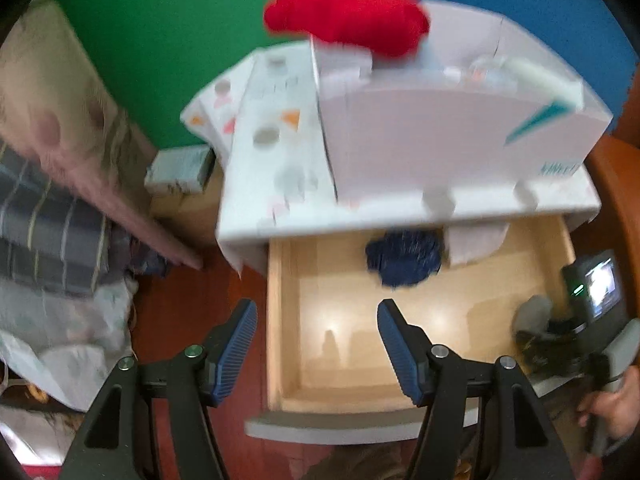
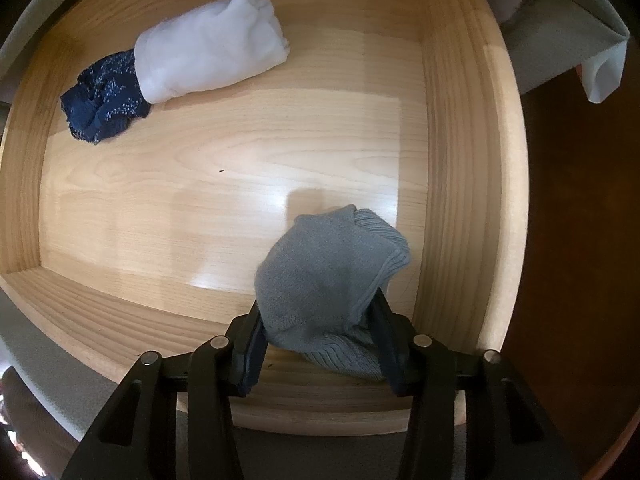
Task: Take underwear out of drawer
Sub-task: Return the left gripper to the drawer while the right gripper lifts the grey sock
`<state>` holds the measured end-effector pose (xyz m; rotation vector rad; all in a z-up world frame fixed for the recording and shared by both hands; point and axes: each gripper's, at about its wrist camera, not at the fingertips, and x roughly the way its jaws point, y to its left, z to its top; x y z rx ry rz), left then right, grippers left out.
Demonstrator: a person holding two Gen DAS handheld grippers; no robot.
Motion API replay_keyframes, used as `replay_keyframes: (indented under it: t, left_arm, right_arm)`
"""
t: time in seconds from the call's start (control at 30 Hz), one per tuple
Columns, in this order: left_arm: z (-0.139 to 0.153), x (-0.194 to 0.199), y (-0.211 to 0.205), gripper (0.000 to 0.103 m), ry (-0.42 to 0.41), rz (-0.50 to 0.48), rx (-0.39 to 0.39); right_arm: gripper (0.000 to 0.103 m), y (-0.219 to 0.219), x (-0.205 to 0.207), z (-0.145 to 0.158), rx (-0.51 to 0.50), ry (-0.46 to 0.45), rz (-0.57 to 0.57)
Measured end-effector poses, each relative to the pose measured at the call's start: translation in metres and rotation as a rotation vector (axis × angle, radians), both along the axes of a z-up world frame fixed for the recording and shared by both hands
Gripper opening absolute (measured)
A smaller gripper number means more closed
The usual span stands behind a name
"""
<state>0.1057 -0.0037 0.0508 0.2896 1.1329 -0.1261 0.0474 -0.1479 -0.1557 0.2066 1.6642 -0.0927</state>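
Grey underwear (image 2: 328, 276) pinched between right fingers (image 2: 252, 344).

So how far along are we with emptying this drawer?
Done: the drawer is open. In hand: the right gripper has its fingers closed around a grey garment, low in the drawer. Left: a white bundle and a navy piece lie at the back. The left gripper is open and empty.
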Motion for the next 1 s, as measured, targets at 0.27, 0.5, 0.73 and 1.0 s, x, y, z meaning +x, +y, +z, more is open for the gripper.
replay_keyframes:
  t: [0.27, 0.5, 0.73, 1.0]
  left_arm:
    - [-0.067, -0.018, 0.014, 0.064, 0.024, 0.123, 0.003]
    - [-0.090, -0.016, 0.036, 0.064, 0.030, 0.249, -0.066]
    - [-0.089, -0.019, 0.035, 0.064, -0.007, 0.239, -0.074]
    - [-0.088, -0.020, 0.031, 0.064, -0.008, 0.202, -0.085]
  right_arm:
    - [0.040, 0.004, -0.003, 0.020, 0.002, -0.122, 0.027]
    - [0.040, 0.007, -0.009, 0.059, -0.011, -0.315, 0.046]
    - [0.040, 0.001, -0.012, 0.130, -0.002, -0.460, 0.067]
    - [0.040, -0.011, 0.017, 0.245, -0.033, -0.616, 0.104]
